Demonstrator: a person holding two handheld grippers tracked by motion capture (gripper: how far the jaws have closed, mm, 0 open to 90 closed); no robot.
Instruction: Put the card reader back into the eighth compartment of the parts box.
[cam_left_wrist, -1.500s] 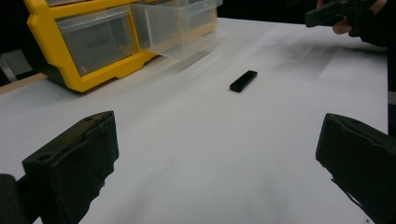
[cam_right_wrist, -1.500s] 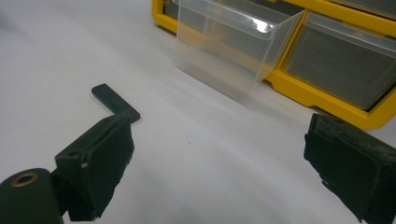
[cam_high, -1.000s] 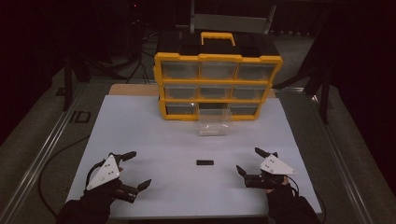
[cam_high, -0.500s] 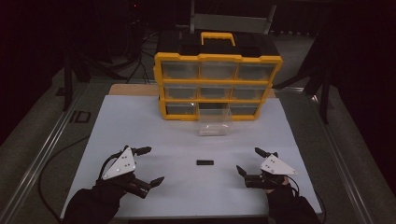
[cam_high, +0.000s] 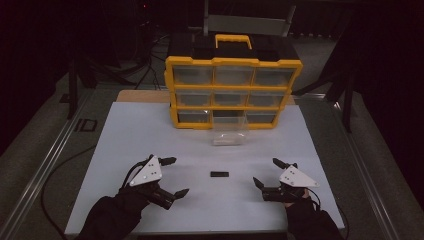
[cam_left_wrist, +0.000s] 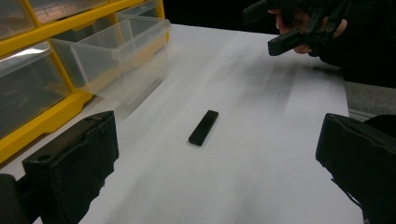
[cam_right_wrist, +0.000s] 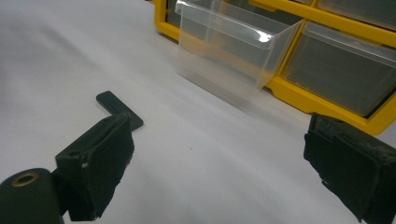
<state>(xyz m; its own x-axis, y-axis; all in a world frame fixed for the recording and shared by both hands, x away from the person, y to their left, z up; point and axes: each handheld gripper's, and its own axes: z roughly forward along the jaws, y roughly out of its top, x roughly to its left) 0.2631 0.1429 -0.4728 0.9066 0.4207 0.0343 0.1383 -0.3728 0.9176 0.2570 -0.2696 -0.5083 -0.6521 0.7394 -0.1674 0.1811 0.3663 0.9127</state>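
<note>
A small flat black bar (cam_high: 219, 174) lies on the white table between my two grippers. My left gripper (cam_high: 176, 176) hovers just left of it, open and holding nothing. In the left gripper view the bar (cam_left_wrist: 203, 127) rests ahead, between the wide-apart jaws. My right gripper (cam_high: 267, 172) is low over the table to the bar's right, also open and holding nothing. In the right gripper view the bar (cam_right_wrist: 116, 108) lies just past the left jaw.
A yellow drawer cabinet (cam_high: 232, 90) with clear drawers stands at the back of the table. One clear drawer (cam_high: 229, 131) sticks out from the middle of its bottom row. The white tabletop (cam_high: 130, 130) ends close behind both hands.
My left gripper has moved right and slightly forward, closer to the black bar. The right gripper and the bar have stayed still.
</note>
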